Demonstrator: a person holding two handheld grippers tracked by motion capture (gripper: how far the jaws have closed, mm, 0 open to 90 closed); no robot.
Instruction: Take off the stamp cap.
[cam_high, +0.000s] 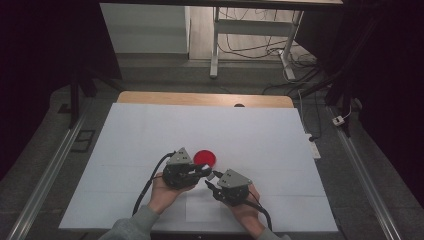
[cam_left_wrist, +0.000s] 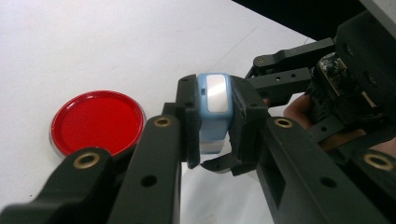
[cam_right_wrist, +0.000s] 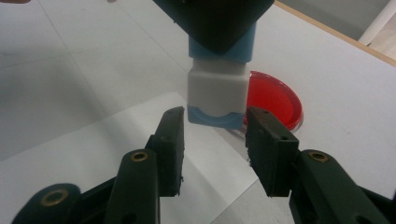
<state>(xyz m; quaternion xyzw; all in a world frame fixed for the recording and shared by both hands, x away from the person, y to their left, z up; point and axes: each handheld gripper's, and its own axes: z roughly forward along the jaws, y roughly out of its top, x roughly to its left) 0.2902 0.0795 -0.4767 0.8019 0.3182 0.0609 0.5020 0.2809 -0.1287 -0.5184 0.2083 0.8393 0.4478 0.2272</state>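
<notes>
A small blue and white block-shaped object (cam_left_wrist: 213, 109) is clamped between the jaws of my left gripper (cam_high: 205, 171), lifted off the table. The object's white and blue lower end (cam_right_wrist: 217, 93) hangs just beyond my right gripper (cam_right_wrist: 215, 140), which is open. Its jaws stand either side of that end with a gap on each side. A round red dish (cam_high: 205, 157) lies flat on the white table cover (cam_high: 150, 135), just beyond both grippers. The same red dish (cam_left_wrist: 97, 121) lies left of the left jaws, and that red dish (cam_right_wrist: 273, 100) sits behind the held object.
A pale paper rectangle (cam_high: 205, 210) lies near the front edge of the table. The wooden table edge (cam_high: 205, 98) shows at the far side. Beyond it are desk legs (cam_high: 215, 45) and loose cables (cam_high: 260, 47) on the floor. Dark curtains flank both sides.
</notes>
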